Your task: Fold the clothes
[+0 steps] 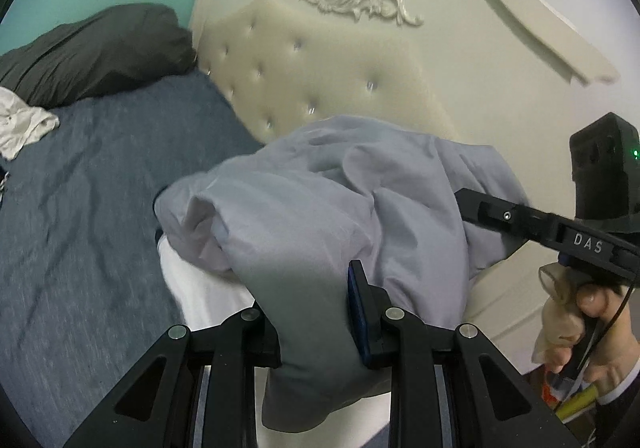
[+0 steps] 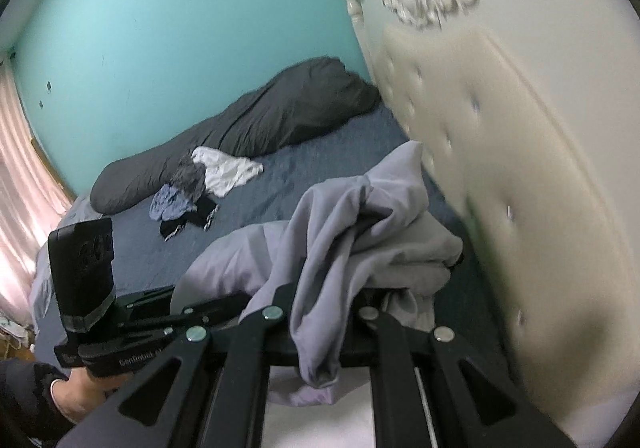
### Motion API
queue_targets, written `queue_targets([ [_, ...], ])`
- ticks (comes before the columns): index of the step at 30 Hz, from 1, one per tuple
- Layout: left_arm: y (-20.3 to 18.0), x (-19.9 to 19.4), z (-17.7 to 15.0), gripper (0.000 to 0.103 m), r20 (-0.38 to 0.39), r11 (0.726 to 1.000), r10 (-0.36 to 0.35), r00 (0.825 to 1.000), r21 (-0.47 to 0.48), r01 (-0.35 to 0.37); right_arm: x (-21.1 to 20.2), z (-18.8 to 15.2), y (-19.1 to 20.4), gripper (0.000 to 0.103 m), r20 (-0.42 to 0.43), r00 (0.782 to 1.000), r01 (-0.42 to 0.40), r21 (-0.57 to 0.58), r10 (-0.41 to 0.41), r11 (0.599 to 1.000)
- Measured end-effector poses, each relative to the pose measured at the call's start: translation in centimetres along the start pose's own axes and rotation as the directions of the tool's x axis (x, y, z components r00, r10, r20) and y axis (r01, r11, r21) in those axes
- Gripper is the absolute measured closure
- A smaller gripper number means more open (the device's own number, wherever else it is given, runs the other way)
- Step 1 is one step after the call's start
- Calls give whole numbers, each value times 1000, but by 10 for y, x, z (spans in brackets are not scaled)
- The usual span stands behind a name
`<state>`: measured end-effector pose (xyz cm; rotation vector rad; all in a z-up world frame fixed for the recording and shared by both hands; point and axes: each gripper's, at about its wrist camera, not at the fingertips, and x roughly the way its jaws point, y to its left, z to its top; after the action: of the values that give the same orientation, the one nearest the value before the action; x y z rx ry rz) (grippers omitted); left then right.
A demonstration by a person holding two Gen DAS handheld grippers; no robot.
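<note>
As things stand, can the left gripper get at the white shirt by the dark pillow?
Probably not yet. The left gripper has its jaws shut on the grey garment, and the white shirt lies apart across the blue sheet.

Lavender garment [image 1: 320, 208], bunched, clamped in left tool [image 1: 316, 312]; right tool [image 1: 480, 208] grips its far edge. Blue-sheeted bed [image 1: 80, 208], dark pillow [image 1: 96, 52], white cloth [image 1: 20, 124], tufted cream headboard [image 1: 320, 68].
</note>
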<state>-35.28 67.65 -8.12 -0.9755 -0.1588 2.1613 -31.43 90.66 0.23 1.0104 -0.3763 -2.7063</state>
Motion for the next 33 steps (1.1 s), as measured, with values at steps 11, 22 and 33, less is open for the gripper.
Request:
queue_targets([
  [11, 6, 0, -63, 76, -87, 997, 29, 996, -72, -36, 3, -73, -18, 96, -71, 997, -8, 120, 17, 993],
  [22, 24, -3, -98, 73, -145, 981, -37, 989, -193, 9, 6, -129, -45, 96, -106, 994, 7, 258, 21, 966],
  [33, 44, -19, -112, 73, -183, 968, -108, 977, -245, 61, 15, -150, -65, 96, -129, 991, 5, 350, 43, 937],
])
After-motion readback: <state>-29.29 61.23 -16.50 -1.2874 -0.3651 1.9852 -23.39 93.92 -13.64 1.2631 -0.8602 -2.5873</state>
